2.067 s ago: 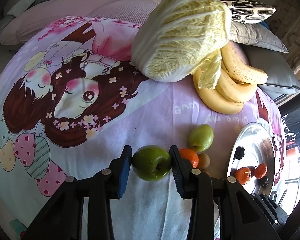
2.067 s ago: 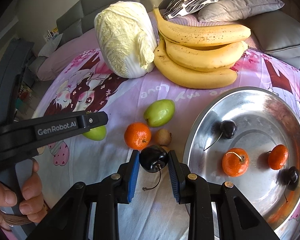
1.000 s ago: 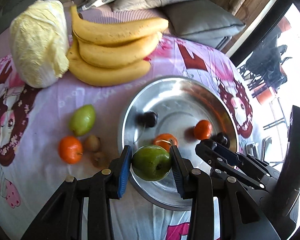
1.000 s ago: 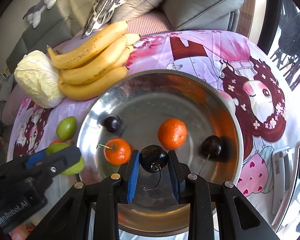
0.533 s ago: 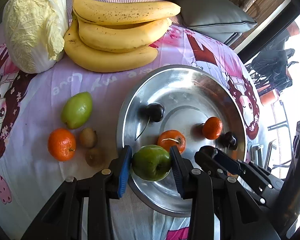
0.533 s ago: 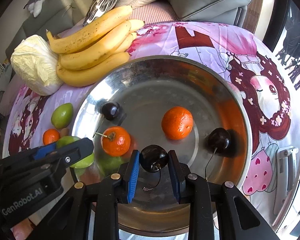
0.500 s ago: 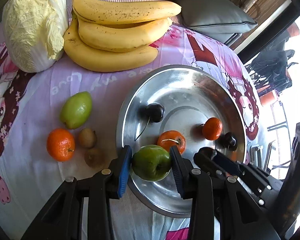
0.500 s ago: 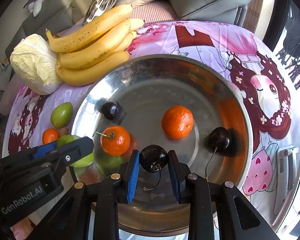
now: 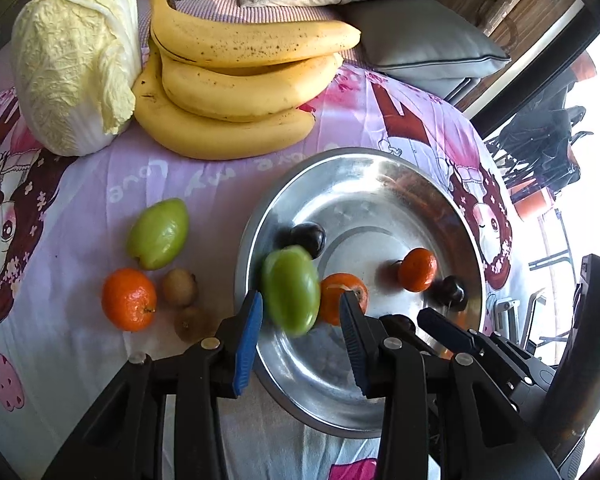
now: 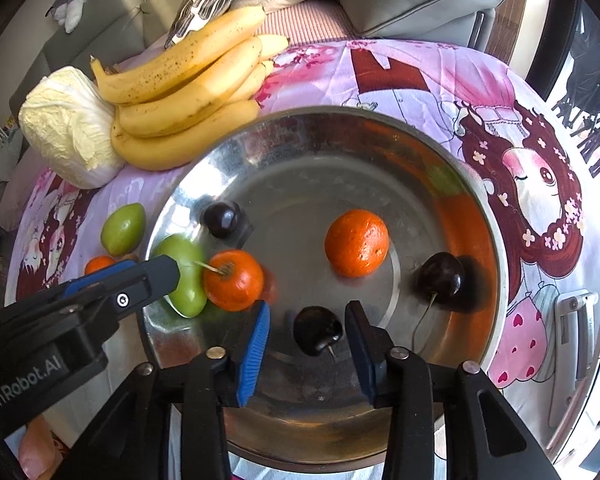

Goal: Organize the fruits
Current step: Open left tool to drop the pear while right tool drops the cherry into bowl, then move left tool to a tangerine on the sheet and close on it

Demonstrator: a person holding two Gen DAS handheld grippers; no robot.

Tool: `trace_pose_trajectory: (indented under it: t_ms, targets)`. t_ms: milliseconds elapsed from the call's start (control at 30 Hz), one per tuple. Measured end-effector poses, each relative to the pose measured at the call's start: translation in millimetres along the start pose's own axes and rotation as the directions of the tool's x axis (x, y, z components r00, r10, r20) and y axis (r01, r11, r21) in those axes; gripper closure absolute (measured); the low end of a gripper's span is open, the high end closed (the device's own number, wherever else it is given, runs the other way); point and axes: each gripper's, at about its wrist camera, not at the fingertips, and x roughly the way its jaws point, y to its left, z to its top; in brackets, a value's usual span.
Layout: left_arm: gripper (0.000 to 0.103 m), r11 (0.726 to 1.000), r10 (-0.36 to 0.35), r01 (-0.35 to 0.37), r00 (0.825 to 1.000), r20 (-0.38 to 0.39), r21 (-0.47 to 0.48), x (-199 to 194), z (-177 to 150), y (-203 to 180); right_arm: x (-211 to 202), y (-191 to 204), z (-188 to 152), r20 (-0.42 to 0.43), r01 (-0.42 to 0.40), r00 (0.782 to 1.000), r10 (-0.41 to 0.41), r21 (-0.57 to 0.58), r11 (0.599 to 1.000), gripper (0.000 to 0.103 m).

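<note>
A steel bowl holds two oranges and dark cherries. My left gripper is open over the bowl's left rim; a blurred green fruit lies loose between its fingers, resting in the bowl beside an orange. My right gripper is open, with a dark cherry lying free on the bowl floor between its fingers.
On the pink cartoon sheet left of the bowl lie a green fruit, an orange and two kiwis. Bananas and a cabbage sit behind; grey cushions lie beyond.
Both grippers have opened. The green fruit has dropped from the left gripper into the bowl, and the cherry has dropped from the right gripper onto the bowl floor.
</note>
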Motion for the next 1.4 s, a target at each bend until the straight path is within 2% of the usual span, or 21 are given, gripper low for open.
trace_pose_trajectory:
  t_ms: [200, 300, 433, 533, 600, 667, 800, 867, 900, 967, 1067, 1200, 1267, 1400]
  targets:
    - [0.062, 0.999, 0.031, -0.032, 0.998, 0.052, 0.008, -20.2, -0.4, 3.1, -14.3, 2.2, 2.2, 0.049, -0.026, 0.998, 0.026, 0.004, 1.0, 0.059]
    - [0.061, 0.995, 0.104, -0.104, 0.992, 0.066, -0.002, -24.3, -2.0, 11.6, -14.5, 2.6, 2.3, 0.044, -0.026, 0.999, 0.025, 0.007, 1.0, 0.059]
    - [0.061, 0.979, 0.202, -0.2, 0.978, 0.054, -0.043, -22.8, -5.3, 30.9, -12.9, 4.6, 1.6, 0.036, -0.019, 0.999, 0.019, 0.002, 1.0, 0.059]
    - [0.061, 0.97, 0.237, -0.235, 0.971, 0.04, -0.055, -21.4, -9.8, 42.0, -12.5, 7.4, 0.4, 0.033, -0.022, 0.999, 0.022, -0.01, 1.0, 0.059]
    - [0.056, 0.966, 0.251, -0.25, 0.968, 0.016, -0.06, -16.5, -14.5, 49.5, -11.6, 9.3, -0.1, 0.031, -0.024, 0.999, 0.025, -0.017, 1.0, 0.058]
    - [0.052, 0.962, 0.263, -0.263, 0.965, -0.007, -0.072, -12.7, -17.7, 56.1, -10.1, 9.8, -0.2, 0.03, -0.024, 0.999, 0.024, -0.017, 1.0, 0.043]
    - [0.047, 0.953, 0.284, -0.285, 0.959, -0.021, -0.1, -12.0, -20.4, 65.3, -9.0, 9.5, 0.1, 0.036, -0.024, 0.999, 0.024, -0.013, 1.0, 0.035]
    - [0.037, 0.949, 0.293, -0.293, 0.956, -0.017, -0.115, -13.7, -21.1, 69.5, -8.1, 8.2, -0.1, 0.041, -0.023, 0.999, 0.023, -0.003, 1.0, 0.027]
    - [0.035, 0.945, 0.304, -0.303, 0.953, -0.017, -0.121, -14.6, -21.8, 72.0, -7.3, 7.2, -0.1, 0.042, -0.025, 0.999, 0.024, 0.003, 1.0, 0.025]
    - [0.031, 0.94, 0.317, -0.316, 0.948, -0.016, -0.129, -15.3, -22.9, 75.4, -5.3, 5.7, -0.4, 0.038, -0.025, 0.999, 0.025, 0.013, 1.0, 0.014]
    - [0.025, 0.94, 0.308, -0.308, 0.951, -0.022, -0.15, -14.9, -24.8, 82.1, -4.5, 5.7, -0.9, 0.043, -0.022, 0.999, 0.021, 0.013, 1.0, 0.004]
    - [0.023, 0.938, 0.308, -0.308, 0.951, -0.026, -0.16, -14.2, -26.9, 90.4, -3.4, 5.7, -2.0, 0.043, -0.024, 0.999, 0.023, 0.02, 1.0, 0.0]
    - [0.017, 0.937, 0.305, -0.306, 0.952, -0.031, -0.167, -13.8, -28.5, 93.1, -2.7, 5.2, -2.2, 0.041, -0.023, 0.999, 0.022, 0.022, 0.999, 0.0]
    - [0.016, 0.936, 0.304, -0.307, 0.952, -0.045, -0.171, -8.1, -29.8, 101.7, -4.1, 5.4, -2.1, 0.05, -0.031, 0.998, 0.03, 0.023, 0.999, 0.0]
